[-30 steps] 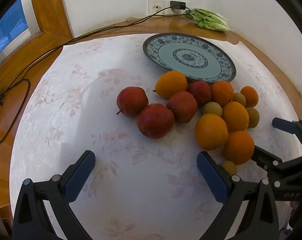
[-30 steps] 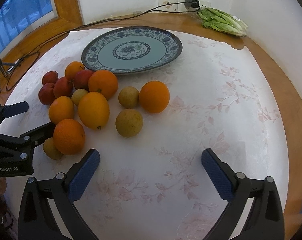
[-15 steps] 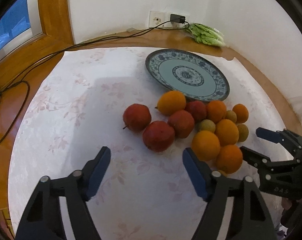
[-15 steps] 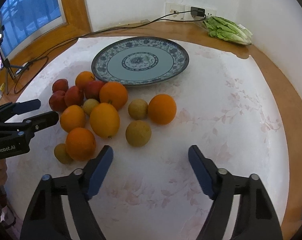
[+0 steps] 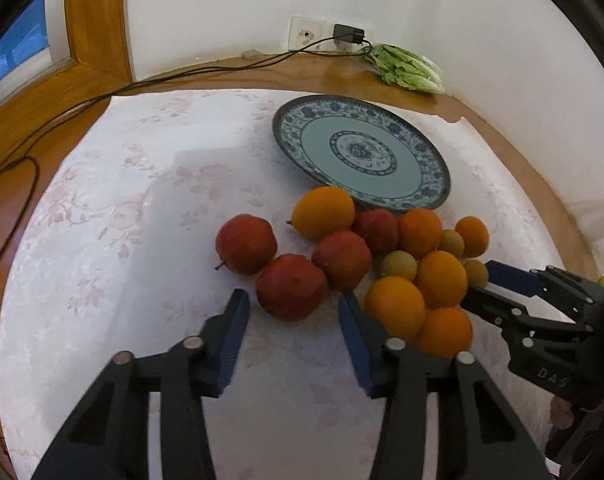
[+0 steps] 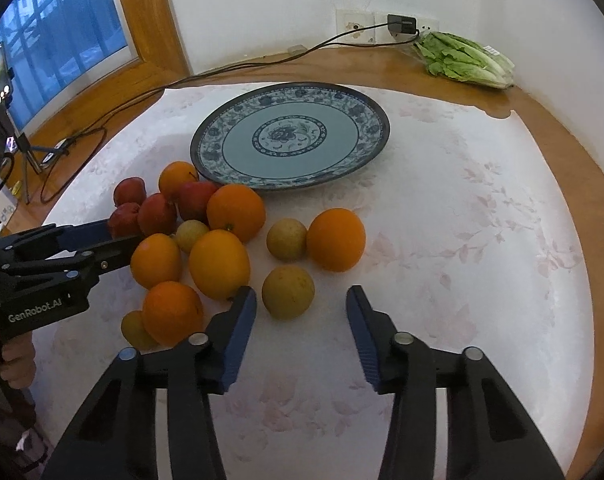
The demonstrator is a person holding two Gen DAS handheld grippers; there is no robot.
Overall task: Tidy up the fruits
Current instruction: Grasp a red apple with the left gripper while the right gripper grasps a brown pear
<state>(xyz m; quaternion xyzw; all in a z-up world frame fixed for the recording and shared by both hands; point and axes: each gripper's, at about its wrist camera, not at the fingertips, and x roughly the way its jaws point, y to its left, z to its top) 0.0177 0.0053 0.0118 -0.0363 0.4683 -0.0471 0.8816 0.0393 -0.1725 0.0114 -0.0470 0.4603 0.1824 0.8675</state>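
Beside the near-left rim of the blue patterned plate [image 6: 289, 136], which holds nothing, red apples [image 5: 289, 292], oranges [image 6: 219, 264] and small yellow-brown fruits [image 6: 287, 290] lie clustered on the table [image 6: 462, 240]. The left gripper [image 5: 293, 316] is closing, nothing gripped, the nearest apple just ahead. The right gripper [image 6: 302, 308] is closing too, fingers [image 6: 241, 312] clear of the yellow-brown fruit ahead.

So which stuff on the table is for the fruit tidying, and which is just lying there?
For the job:
red apples
oranges
small yellow-green fruits
blue patterned plate

Just lying about:
lettuce
black cable
charger plug
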